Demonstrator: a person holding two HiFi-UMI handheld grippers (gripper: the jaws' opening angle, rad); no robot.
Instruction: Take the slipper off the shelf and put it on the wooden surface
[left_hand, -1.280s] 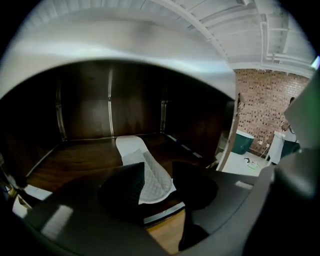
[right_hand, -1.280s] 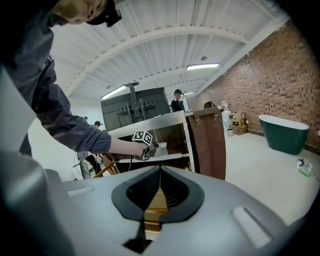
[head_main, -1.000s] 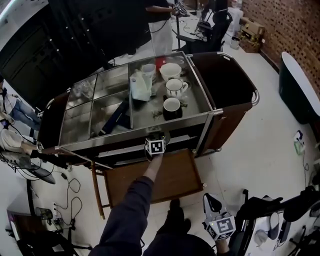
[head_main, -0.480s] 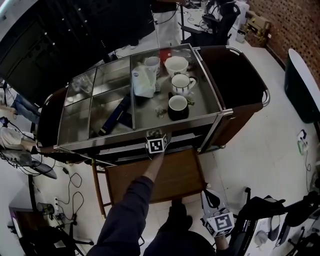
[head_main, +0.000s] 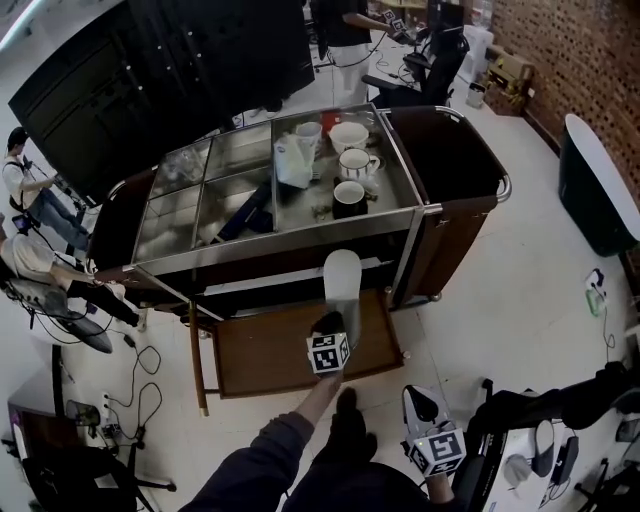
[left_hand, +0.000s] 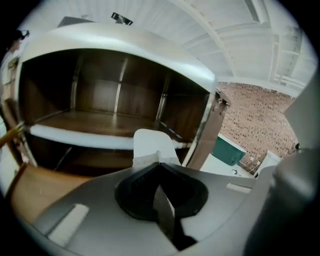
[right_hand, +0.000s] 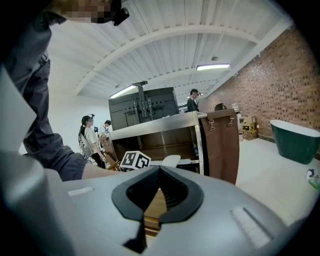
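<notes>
Clamping the heel end of a flat white slipper, the left gripper hangs over a low rectangular wooden surface. In the left gripper view its jaws are pinched tight on the slipper, whose pale sole juts straight ahead of the gripper in the air, clear of the wood below and to the left. Beyond the toe stands a steel-topped serving cart with dark brown sides. Its brown inner shelf lies ahead of the gripper and slightly left, behind a white front rail. Several white cups sit on the cart's top, farther ahead.

To the right and nearer the person, the right gripper hovers low beside the person's dark shoe. In the right gripper view its jaws meet at the tips with nothing caught between them.
</notes>
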